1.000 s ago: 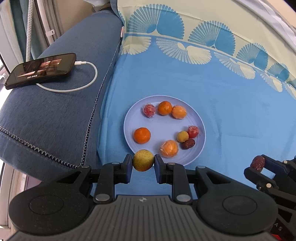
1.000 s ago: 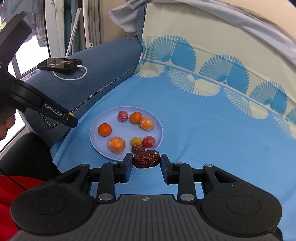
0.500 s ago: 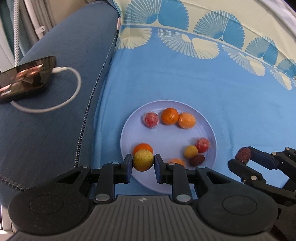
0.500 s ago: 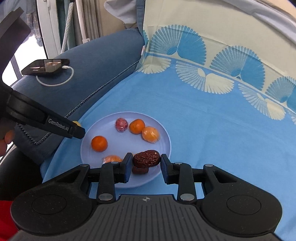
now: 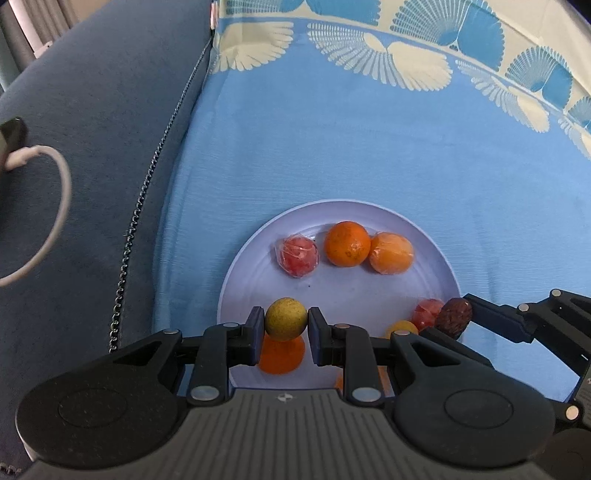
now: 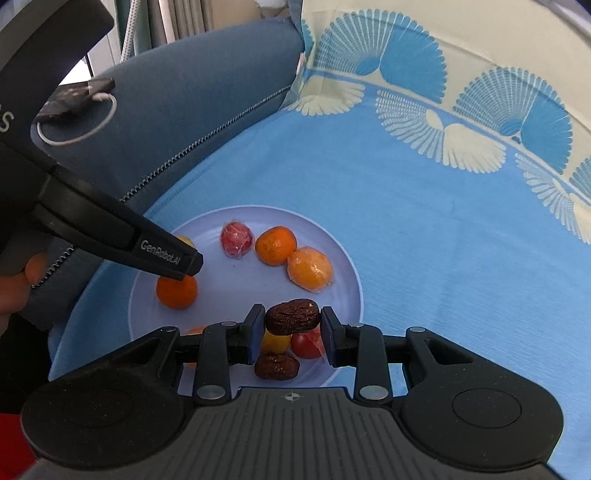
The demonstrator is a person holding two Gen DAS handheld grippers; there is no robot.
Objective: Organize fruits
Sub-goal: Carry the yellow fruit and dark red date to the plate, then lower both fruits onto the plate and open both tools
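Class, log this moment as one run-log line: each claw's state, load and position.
left claw: shut on yellow-green fruit, over plate | right claw: shut on dried date, over plate | neither released

A dark blue fabric sofa arm (image 6: 192, 110) with a zipper seam (image 5: 147, 192) is the landmark. Right of it spreads a light blue cloth with cream fan shapes (image 6: 424, 177). On it lie a black phone (image 6: 74, 96) and white cable (image 5: 55, 206). Behind it hang pale curtains (image 6: 162, 22) in daylight.
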